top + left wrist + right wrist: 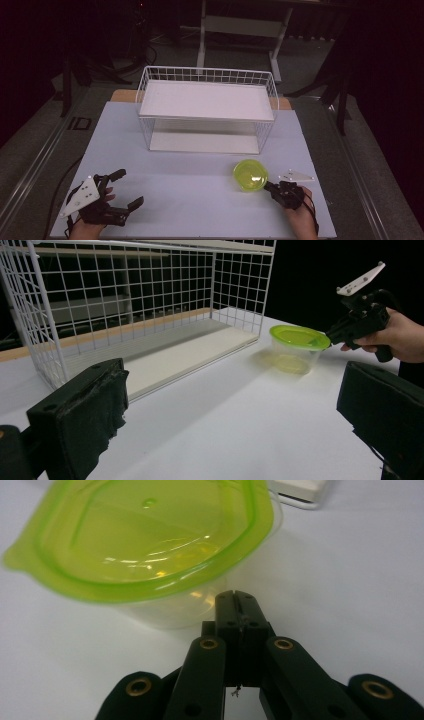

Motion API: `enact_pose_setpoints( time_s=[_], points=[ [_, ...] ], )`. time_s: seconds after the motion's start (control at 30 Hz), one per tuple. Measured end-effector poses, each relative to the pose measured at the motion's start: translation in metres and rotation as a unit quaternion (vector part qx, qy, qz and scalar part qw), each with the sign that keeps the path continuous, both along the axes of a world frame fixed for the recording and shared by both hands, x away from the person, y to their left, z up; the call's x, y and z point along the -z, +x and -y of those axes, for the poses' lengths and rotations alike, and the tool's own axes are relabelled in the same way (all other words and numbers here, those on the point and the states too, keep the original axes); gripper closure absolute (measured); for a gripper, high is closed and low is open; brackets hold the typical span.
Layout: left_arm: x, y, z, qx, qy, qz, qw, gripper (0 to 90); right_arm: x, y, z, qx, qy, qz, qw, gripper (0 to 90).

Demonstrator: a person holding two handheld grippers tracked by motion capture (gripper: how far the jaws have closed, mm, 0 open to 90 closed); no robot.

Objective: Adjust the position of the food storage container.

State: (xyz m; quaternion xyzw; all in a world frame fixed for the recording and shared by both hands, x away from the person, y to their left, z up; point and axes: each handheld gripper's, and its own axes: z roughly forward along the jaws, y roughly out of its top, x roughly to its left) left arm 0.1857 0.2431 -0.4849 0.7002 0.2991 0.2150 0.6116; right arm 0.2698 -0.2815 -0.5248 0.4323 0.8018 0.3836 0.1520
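While our left gripper [126, 189] rests near the front left corner of the white table [190, 200], its black jaws stand wide apart with nothing between them, and in the left gripper view its foam pads [82, 415] frame the scene at either side. We hold the right gripper [267, 186] at the front right, its jaws pressed together, and their tips sit at the rim of the green-lidded container [250, 175]. In the right gripper view the closed jaws meet just under the edge of the lid [145, 540] (whether they pinch that edge or only touch it, we cannot tell). The container is a clear tub with a translucent yellow-green lid on top; it stands upright on the table, right of centre, in front of the white wire shelf rack [207, 107] and apart from it. The rack sits at the back of the table, with one white board above and another below.
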Motion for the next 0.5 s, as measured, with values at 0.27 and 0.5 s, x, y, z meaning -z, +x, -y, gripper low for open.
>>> enact_pose_setpoints(
  time_s=[0.27,0.5],
  points=[
    [0.000,0.000,0.002,0.005,0.002,-0.002,1.0000,0.9,-0.003,0.003,-0.014,-0.030,-0.006,0.002,0.9995,90.0],
    [0.000,0.000,0.001,0.004,-0.001,-0.003,1.0000,0.9,-0.001,0.017,-0.013,-0.015,-0.013,-0.002,0.9998,90.0]
  ],
)
